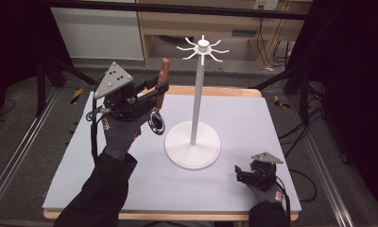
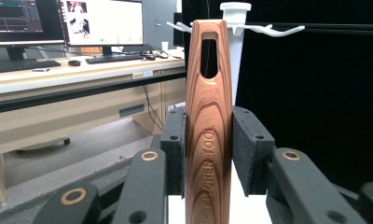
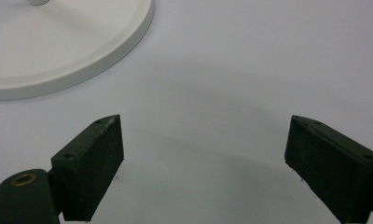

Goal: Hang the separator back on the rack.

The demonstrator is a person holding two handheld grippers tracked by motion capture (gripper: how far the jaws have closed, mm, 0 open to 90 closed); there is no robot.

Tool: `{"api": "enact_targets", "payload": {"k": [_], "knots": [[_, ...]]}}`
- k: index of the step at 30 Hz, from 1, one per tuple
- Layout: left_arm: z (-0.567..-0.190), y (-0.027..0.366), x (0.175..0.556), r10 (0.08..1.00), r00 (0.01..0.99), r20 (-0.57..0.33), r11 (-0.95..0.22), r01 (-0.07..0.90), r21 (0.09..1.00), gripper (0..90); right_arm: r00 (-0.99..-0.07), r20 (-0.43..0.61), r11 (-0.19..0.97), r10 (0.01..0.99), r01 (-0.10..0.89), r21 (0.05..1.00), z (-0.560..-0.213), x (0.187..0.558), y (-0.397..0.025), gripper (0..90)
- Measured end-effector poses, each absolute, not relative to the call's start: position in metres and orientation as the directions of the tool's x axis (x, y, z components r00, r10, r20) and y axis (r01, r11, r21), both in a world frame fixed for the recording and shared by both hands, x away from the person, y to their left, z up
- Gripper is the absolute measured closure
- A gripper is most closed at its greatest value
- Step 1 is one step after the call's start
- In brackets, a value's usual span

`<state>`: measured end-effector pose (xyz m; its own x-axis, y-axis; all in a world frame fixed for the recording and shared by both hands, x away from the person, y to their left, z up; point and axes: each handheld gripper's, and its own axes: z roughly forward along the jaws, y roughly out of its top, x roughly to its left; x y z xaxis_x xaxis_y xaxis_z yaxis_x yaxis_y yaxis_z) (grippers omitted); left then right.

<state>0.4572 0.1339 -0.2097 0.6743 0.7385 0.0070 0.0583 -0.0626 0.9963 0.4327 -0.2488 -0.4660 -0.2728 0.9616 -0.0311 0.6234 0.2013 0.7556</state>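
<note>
My left gripper [image 1: 159, 91] is shut on the wooden handle [image 1: 165, 71] of a kitchen tool, raised above the table left of the white hook stand [image 1: 196, 94]. The handle [image 2: 209, 116] stands upright between the pads [image 2: 175, 149], its hanging slot at the top, level with the stand's hooks [image 2: 273, 31] behind it. A round shiny metal head [image 1: 156, 121] hangs below the hand. My right gripper [image 1: 237, 172] rests low over the mat at the front right, open, with nothing between its fingers [image 3: 93, 163]. The stand's round base [image 3: 58, 46] lies ahead of it.
The stand's base [image 1: 193, 144] sits mid-table on a pale grey mat [image 1: 253, 123]; its hook crown [image 1: 202, 48] is high above. Beyond the table are a wooden desk with monitors [image 2: 103, 21] and a keyboard, and black curtains to the right.
</note>
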Motion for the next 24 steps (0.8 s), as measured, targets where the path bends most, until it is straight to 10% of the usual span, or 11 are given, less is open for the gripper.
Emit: {"api": "enact_targets", "payload": {"k": [24], "knots": [[-0.193,0.112,0.459,0.727,0.685,0.044,-0.092,0.034,0.995,67.2,-0.269,-0.018,0.188,0.963,0.626,0.757,-0.466,0.433,-0.250,11.8]]}}
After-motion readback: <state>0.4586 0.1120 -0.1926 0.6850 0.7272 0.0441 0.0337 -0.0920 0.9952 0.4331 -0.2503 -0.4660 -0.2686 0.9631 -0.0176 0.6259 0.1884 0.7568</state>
